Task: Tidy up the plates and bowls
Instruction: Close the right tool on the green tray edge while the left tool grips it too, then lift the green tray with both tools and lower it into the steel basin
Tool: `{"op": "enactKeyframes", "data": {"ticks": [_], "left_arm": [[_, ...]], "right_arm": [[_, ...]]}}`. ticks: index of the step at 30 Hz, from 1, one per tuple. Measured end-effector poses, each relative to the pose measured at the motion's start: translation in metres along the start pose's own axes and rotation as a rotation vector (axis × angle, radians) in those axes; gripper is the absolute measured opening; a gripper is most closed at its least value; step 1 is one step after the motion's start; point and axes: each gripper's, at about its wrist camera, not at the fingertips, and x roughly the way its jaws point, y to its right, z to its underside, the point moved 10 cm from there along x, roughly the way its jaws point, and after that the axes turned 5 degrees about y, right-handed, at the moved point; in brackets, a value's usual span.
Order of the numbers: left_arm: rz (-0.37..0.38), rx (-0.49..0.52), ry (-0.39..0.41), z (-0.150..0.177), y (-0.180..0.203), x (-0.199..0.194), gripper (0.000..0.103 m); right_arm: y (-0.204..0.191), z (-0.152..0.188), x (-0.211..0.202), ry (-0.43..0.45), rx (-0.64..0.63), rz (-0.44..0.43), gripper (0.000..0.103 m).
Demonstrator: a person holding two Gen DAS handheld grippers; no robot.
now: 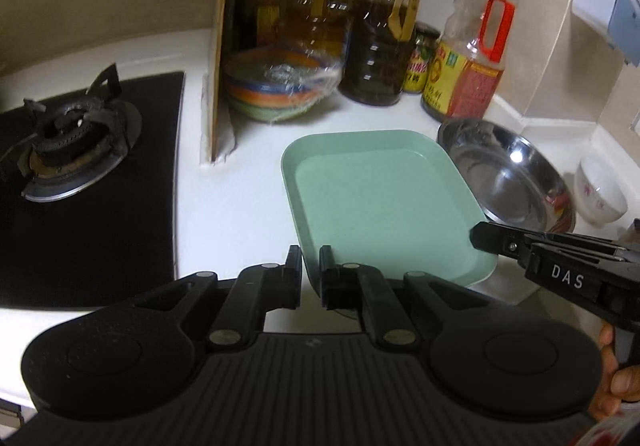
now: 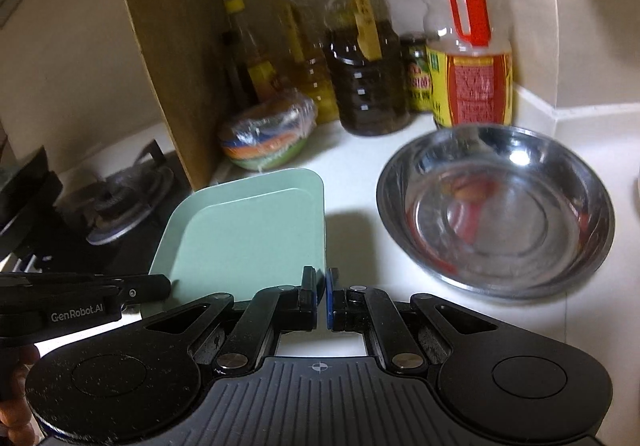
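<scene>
**Operator:** Mint-green plastic, square, one plate (image 1: 376, 198), and I have it by two edges. My left gripper (image 1: 311, 274) pinches the near rim, the right gripper (image 2: 322, 286) pinches the right-hand rim. Both sets of jaws are pressed onto the thin lip.

**Observer:** Why two grips on one plate?

**Operator:** My guess: it's wide and shallow, so a single pinch at the edge would let it droop. Held on two sides it stays level. It seems to hang just above the white counter (image 1: 240, 206); there's a shadow beneath it in the right view.

**Observer:** What else counts for the task?

**Operator:** One steel bowl (image 2: 496, 206) just right of the plate, standing on the counter. One small white bowl (image 1: 600, 194) beyond it. One stack of coloured bowls (image 1: 280, 86) wrapped in film by the wooden board (image 1: 220, 46); I can't count its layers surely.

**Observer:** And behind?

**Operator:** Bottles (image 2: 360, 58) along the wall, roughly five, and one jar (image 2: 418, 74). One burner (image 1: 68, 150) at left.
</scene>
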Motion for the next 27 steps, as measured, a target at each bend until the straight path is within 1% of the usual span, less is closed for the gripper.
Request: {"op": "enactKeyframes", "data": {"ticks": [4, 10, 15, 20, 27], "left_arm": [[0.037, 0.031, 0.031, -0.015, 0.018, 0.002, 0.007], [0.122, 0.107, 0.054, -0.033, 0.062, 0.018, 0.007], [0.204, 0.158, 0.039, -0.041, 0.097, 0.038, 0.007], [0.266, 0.209, 0.014, -0.043, 0.128, 0.059, 0.007], [0.302, 0.249, -0.023, -0.048, 0.153, 0.089, 0.007]], "right_arm": [[0.008, -0.010, -0.011, 0.035, 0.011, 0.022, 0.005], [0.041, -0.023, -0.028, 0.078, 0.062, 0.107, 0.005], [0.075, -0.029, -0.042, 0.109, 0.111, 0.195, 0.005], [0.105, -0.030, -0.048, 0.118, 0.165, 0.280, 0.005], [0.135, -0.028, -0.043, 0.105, 0.219, 0.356, 0.005]]}}
